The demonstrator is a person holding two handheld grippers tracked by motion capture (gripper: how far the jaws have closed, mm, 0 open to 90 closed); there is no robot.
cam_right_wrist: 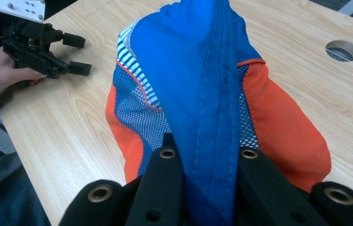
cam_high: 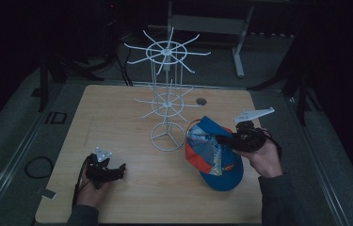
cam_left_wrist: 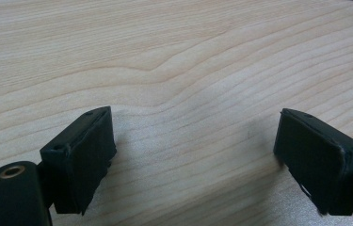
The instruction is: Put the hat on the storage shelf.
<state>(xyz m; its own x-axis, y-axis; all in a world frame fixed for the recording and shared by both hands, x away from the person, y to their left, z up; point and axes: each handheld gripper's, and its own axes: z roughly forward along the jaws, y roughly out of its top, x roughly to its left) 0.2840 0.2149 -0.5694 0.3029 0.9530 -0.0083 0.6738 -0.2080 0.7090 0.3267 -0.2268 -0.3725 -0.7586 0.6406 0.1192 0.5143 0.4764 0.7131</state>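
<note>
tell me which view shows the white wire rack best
The high view: the white wire rack stands whole there, upright on the table behind the cap, with two tiers of spokes and a ring base. The two gripper views look at wood and the cap instead.

White wire rack [cam_high: 166, 101] blocks the table's [cam_high: 117, 113] middle.

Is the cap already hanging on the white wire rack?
No, the cap lies on the table beside the white wire rack, pinched by the right gripper.

The cap [cam_right_wrist: 212, 94] is stitched cloth with mesh panels; the table [cam_left_wrist: 174, 56] is pale matt wood; the rack [cam_high: 166, 94] is thin white wire.
</note>
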